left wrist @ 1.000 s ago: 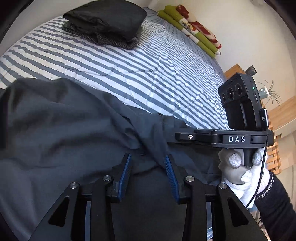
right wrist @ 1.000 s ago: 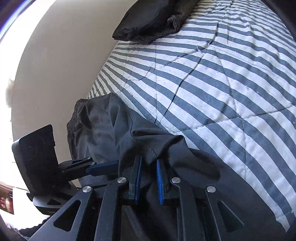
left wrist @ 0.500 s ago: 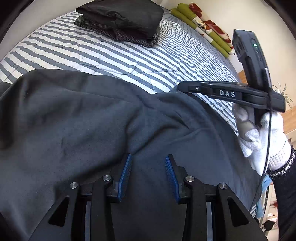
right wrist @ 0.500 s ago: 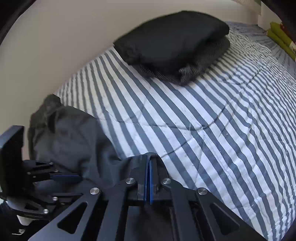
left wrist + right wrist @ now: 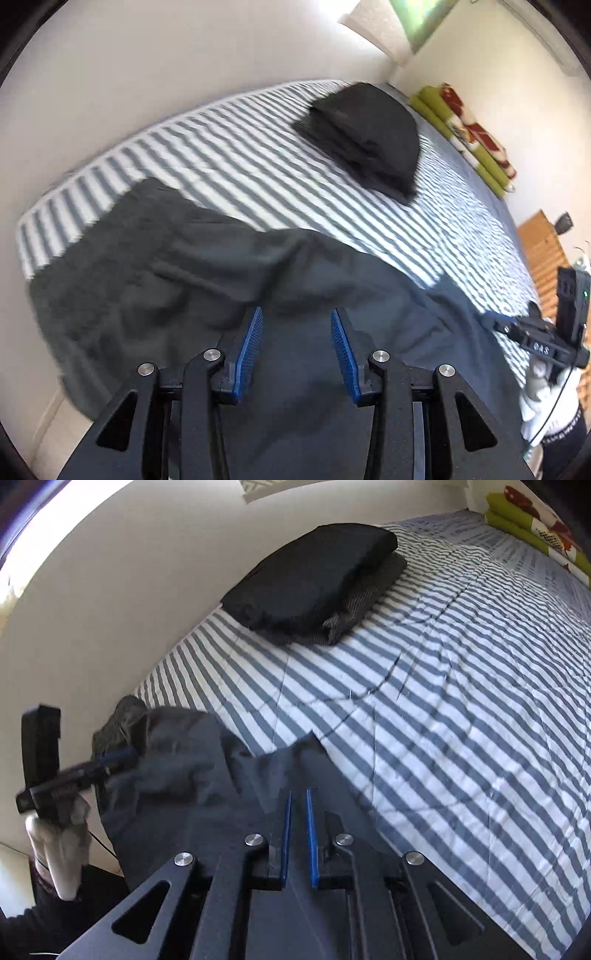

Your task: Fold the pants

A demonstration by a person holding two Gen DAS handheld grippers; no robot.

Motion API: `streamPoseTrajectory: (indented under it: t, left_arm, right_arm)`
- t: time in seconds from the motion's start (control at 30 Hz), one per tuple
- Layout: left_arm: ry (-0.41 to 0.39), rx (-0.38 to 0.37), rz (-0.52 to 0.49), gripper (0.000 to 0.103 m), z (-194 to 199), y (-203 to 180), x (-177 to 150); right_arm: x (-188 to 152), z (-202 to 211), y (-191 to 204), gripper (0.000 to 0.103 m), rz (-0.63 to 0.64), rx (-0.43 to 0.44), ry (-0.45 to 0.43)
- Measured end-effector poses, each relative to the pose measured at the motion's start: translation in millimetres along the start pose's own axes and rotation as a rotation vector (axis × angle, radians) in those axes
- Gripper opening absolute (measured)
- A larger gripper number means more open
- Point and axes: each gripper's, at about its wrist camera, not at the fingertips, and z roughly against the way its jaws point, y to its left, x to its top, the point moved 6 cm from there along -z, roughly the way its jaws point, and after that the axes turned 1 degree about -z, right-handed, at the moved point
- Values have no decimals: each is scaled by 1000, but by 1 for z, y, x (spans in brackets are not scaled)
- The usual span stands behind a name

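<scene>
1. My left hand-held gripper [image 5: 295, 347] stays apart, empty, over the dark pants [image 5: 184, 273] on the striped bed [image 5: 258, 166].
2. My right hand-held gripper [image 5: 297, 834] has just been opening slightly, nothing between; it let go of the pants and rose.

Dark pants [image 5: 192, 775] on striped bed [image 5: 461, 701]

left claw [image 5: 295, 350]: black linkage arms showing silver screw heads, ribbed blue pads
right claw [image 5: 297, 834]: black frame carrying thin blue pads, white "DAS" lettering, green light glowing
hands [image 5: 546, 402]: wearing white gloves, dark sleeves, black cable trailing
</scene>
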Motion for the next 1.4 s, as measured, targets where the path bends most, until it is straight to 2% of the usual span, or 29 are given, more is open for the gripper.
streamPoseTrajectory:
  t: [0.1,0.13,0.17,0.2,0.23,0.33,0.4,0.47,0.57,0.67,0.77,0.9,1.07,1.13,1.23,1.4]
  left_arm:
    - [-63,181,21,42,13,52,7]
    - [-58,236,33,42,13,69,8]
    - [-42,238,60,42,10,82,8]
    - [-33,208,90,41,9,93,9]
    - [-43,182,116,41,10,98,11]
    - [-85,186,80,42,22,88,16]
    - [-112,197,17,45,32,70,21]
    - [-140,163,-8,45,40,48,29]
    - [-168,97,-65,45,47,8,36]
    - [-126,-42,-123,45,39,-44,25]
    - [-76,-128,-216,45,21,-102,7]
    - [30,-259,-389,46,1,-189,-43]
    - [174,-321,-635,46,-10,-281,-138]
    - [228,-334,-711,46,-16,-308,-172]
    - [247,-316,-797,46,-25,-339,-205]
    - [273,-360,-867,46,-14,-369,-239]
  right_arm:
    - [-22,-24,5,9,29,-103,21]
    - [-29,-35,4,9,23,-118,42]
    - [-34,-45,2,9,16,-122,66]
    - [-37,-55,1,9,13,-131,88]
    - [-36,-55,1,9,7,-135,72]
    - [-32,-42,4,9,-34,-96,46]
    - [-30,-29,9,9,-15,-91,17]
    - [-30,-11,10,9,-14,-101,-23]
    - [-40,32,4,9,-87,-54,-91]
    - [-69,90,-13,9,-156,-68,-170]
    - [-112,152,-39,9,-243,-138,-240]
    - [-192,228,-90,10,-401,-327,-322]
    - [-297,288,-155,10,-631,-481,-318]
    - [-334,298,-179,12,-719,-500,-313]
    - [-381,303,-211,22,-811,-519,-288]
    - [-439,308,-239,22,-948,-472,-325]
